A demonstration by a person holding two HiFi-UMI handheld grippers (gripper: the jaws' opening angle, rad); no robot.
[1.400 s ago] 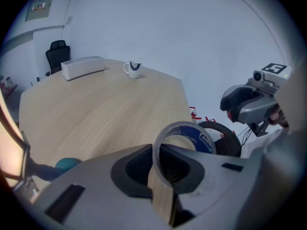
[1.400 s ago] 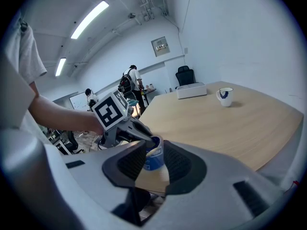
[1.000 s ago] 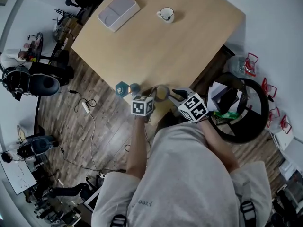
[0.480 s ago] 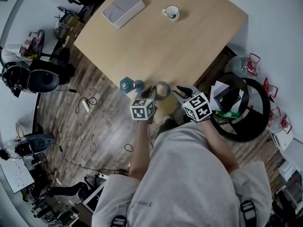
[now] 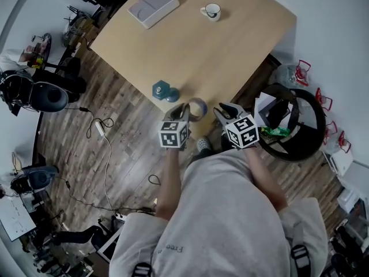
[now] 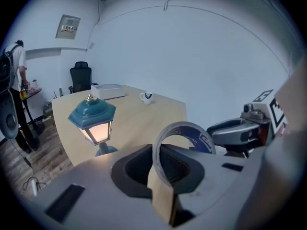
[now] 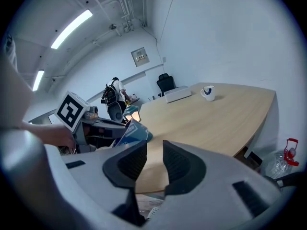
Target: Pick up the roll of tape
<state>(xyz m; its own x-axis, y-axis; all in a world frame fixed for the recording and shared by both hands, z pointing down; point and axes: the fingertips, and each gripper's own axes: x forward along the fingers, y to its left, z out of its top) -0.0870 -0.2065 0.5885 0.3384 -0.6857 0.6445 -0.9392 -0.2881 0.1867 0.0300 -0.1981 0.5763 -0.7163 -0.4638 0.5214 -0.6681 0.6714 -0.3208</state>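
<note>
The roll of tape (image 6: 184, 134), a grey ring with a blue printed inside, stands on edge between the jaws of my left gripper (image 6: 163, 169), which is shut on its rim. In the head view the roll of tape (image 5: 198, 108) hangs over the near table edge, ahead of my left gripper (image 5: 180, 113). My right gripper (image 5: 226, 109) is just right of the roll and apart from it. In its own view my right gripper (image 7: 154, 162) is open with nothing between the pads; its jaws have just been closing a little. The roll (image 7: 132, 133) shows at its left.
A teal lantern lamp (image 5: 161, 89) glows on the wooden table (image 5: 230, 56) just left of the roll. A white mug (image 5: 212, 11) and a white box (image 5: 153, 6) sit at the far side. A black round chair base (image 5: 294, 126) and cables lie on the floor.
My left gripper has risen with the tape roll held in it. The right gripper has also lifted slightly beside it.
</note>
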